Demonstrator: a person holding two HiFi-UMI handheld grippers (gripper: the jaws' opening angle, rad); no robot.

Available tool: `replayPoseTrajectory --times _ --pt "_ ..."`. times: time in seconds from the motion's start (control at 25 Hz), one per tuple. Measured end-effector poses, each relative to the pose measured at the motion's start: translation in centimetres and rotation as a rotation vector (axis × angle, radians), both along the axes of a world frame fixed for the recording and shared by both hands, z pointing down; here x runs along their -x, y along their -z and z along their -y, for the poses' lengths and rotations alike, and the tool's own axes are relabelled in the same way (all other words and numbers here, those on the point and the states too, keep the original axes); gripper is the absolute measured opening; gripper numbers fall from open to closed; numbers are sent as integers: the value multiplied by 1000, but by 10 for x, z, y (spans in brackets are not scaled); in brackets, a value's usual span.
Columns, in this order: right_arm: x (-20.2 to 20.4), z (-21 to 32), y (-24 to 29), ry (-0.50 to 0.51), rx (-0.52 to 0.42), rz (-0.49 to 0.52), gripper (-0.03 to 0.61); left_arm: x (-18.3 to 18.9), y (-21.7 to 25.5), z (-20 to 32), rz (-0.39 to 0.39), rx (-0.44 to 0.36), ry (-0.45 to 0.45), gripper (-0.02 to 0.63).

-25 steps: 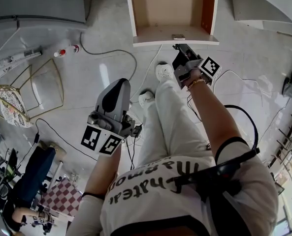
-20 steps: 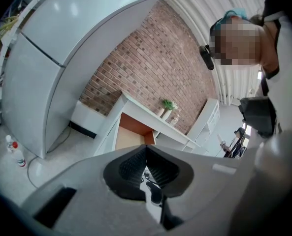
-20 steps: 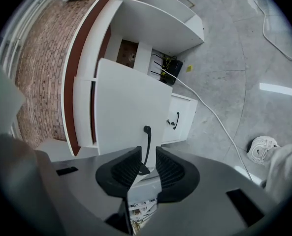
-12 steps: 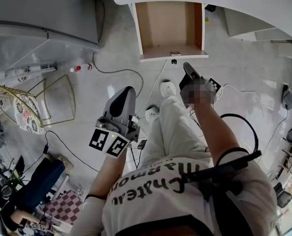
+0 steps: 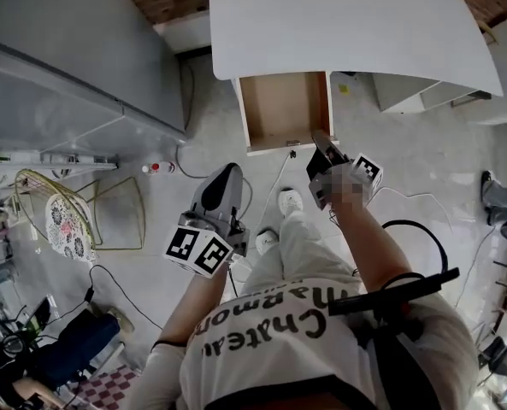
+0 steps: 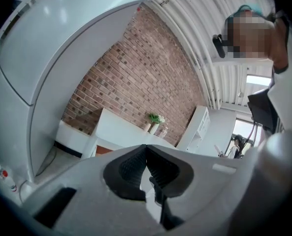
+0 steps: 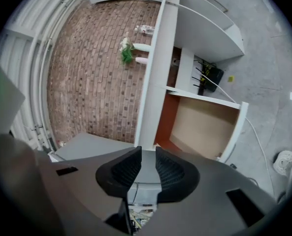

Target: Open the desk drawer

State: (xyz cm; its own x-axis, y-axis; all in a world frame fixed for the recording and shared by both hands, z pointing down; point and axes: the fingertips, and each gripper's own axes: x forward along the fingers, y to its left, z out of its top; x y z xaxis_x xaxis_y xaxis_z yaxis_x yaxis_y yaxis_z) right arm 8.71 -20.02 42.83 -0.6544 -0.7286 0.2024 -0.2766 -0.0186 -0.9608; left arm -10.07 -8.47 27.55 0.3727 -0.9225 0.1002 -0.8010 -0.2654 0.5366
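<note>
The desk drawer (image 5: pixel 283 108) stands pulled out from under the white desk top (image 5: pixel 338 24), its pale wood inside bare. My right gripper (image 5: pixel 320 140) hangs in the air just right of the drawer's front panel (image 5: pixel 279 146), touching nothing. In the right gripper view, the right gripper (image 7: pixel 148 154) is open by a narrow gap with nothing in it, and the open drawer (image 7: pixel 207 127) lies beyond. My left gripper (image 5: pixel 229 173) is held up over the floor, well short of the desk. Its pads meet in the left gripper view (image 6: pixel 146 147), so it is shut and empty.
A large grey cabinet (image 5: pixel 65 49) fills the left side. A gold wire rack (image 5: pixel 108 203) and small bottles (image 5: pixel 155 167) stand on the floor by it. Cables (image 5: pixel 407 229) trail across the floor. A white shelf unit (image 5: pixel 424 92) sits right of the desk. The person's shoes (image 5: pixel 289 202) are below the drawer.
Both grippers have risen, the right more than the left. The head view has pulled back, so the whole desk top now shows. The drawer has stayed open.
</note>
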Motion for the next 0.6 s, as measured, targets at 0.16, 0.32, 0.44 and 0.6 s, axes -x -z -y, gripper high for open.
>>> replayPoseTrajectory --times 0.16,0.32,0.44,0.6 --pt "10 7 66 14 -86 49 55 -1 45 9 -28 -57 17 15" --pt "23 27 135 42 -185 99 55 -5 95 27 -12 -141 3 15" --pt "26 47 189 55 -263 147 55 -11 133 42 12 -204 1 15" --pt "34 59 257 74 -356 219 55 -13 179 52 41 -273 6 15"
